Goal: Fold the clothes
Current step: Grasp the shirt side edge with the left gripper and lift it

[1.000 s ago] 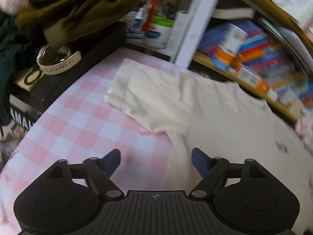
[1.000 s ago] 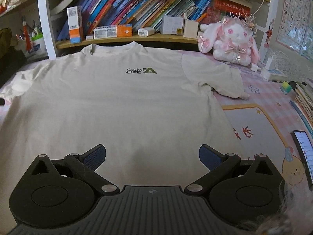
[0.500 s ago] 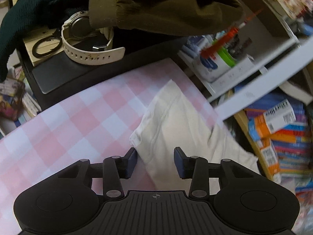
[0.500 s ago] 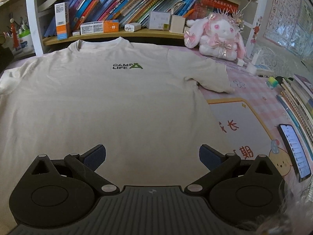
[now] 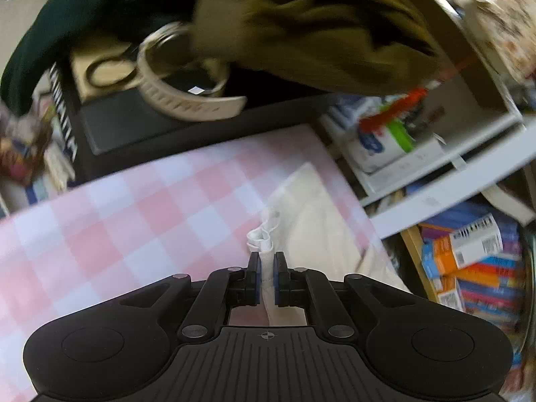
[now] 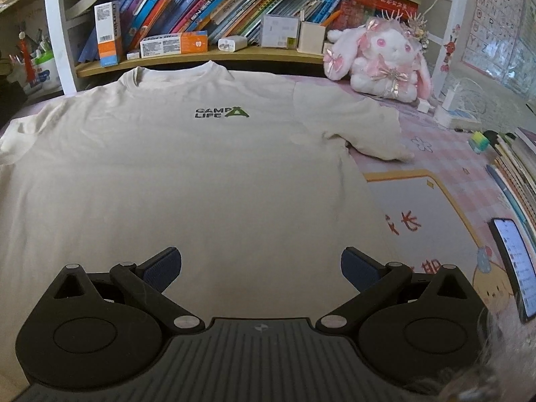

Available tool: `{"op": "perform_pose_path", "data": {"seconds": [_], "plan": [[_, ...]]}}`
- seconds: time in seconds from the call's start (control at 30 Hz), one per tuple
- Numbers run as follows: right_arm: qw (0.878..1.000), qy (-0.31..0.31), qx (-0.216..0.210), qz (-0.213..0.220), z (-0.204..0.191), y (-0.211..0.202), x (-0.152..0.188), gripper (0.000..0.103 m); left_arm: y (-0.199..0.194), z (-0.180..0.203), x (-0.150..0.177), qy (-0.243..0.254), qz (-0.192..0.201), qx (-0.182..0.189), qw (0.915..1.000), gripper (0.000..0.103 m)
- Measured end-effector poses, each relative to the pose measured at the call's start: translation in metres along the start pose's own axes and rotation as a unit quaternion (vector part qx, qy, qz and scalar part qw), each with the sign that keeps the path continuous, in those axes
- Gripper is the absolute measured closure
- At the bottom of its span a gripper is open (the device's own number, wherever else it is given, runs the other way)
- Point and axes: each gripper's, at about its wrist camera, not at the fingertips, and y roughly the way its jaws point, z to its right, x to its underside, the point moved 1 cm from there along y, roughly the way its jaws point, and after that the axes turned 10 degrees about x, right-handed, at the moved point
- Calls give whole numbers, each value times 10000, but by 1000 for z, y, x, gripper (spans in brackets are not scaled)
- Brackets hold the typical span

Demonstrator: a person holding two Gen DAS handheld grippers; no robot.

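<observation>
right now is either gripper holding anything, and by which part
The left gripper, jaws just closed, pinches the T-shirt by the edge of its sleeve. The right gripper is open and holds nothing.

A cream T-shirt (image 6: 187, 181) with a small dark "CAMP LIFE" print lies spread flat, front up, on the pink checked table (image 5: 110, 234), collar toward the bookshelf (image 6: 207, 55); its sleeve edge is bunched upward.

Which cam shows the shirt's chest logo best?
The right wrist view: the logo sits unobstructed on the flat T-shirt. The left wrist view shows no logo, only a sleeve pinched in the left gripper.
</observation>
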Motion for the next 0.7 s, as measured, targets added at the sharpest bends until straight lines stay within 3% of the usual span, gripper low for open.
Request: {"op": "perform_pose_path", "data": {"seconds": [0.1, 0.2, 0.23, 0.3, 0.33, 0.37, 0.4, 0.43, 0.5, 0.53, 0.57, 0.6, 0.63, 0.67, 0.7], "plan": [[10000, -1, -82, 31, 8, 11, -6, 0, -5, 24, 2, 496, -7, 116, 9987, 96], [9997, -94, -226, 78, 14, 21, -13, 0, -10, 61, 9, 1291, -98, 301, 9911, 96], [9994, -142, -284, 100, 15, 25, -15, 0, -12, 77, 16, 1678, -164, 381, 9849, 96], [9988, -248, -398, 129, 18, 32, -19, 0, -17, 114, 36, 2624, -337, 570, 9627, 96], [9985, -279, -445, 123, 20, 36, -20, 0, -20, 133, 49, 3155, -468, 674, 9454, 96], [9982, -303, -501, 112, 21, 39, -21, 0, -23, 154, 66, 3779, -684, 777, 9200, 96], [9978, -311, -575, 92, 23, 42, -21, 0, -23, 169, 89, 4465, -948, 785, 8863, 96], [9974, -320, -647, 72, 25, 45, -21, 0, -20, 179, 116, 5180, -1220, 700, 8437, 95], [9963, -345, -780, 32, 28, 50, -20, 0, -13, 194, 168, 6380, -1719, 491, 7490, 89], [9958, -359, -842, 13, 29, 52, -19, 0, -7, 193, 186, 6621, -1894, 369, 7241, 89], [9953, -377, -891, -4, 31, 54, -19, 0, -2, 190, 197, 6700, -2025, 278, 7137, 89], [9948, -395, -941, -21, 32, 56, -19, 0, 3, 188, 204, 6666, -2114, 184, 7145, 88], [9942, -412, -991, -38, 33, 58, -18, 0, 6, 186, 202, 6459, -2134, 85, 7330, 87], [9937, -429, -1037, -54, 35, 60, -18, 0, 6, 185, 197, 6169, -2122, 46, 7579, 85], [9932, -443, -1074, -67, 36, 61, -18, 0, 4, 182, 189, 5835, -2095, 77, 7846, 76]]}}
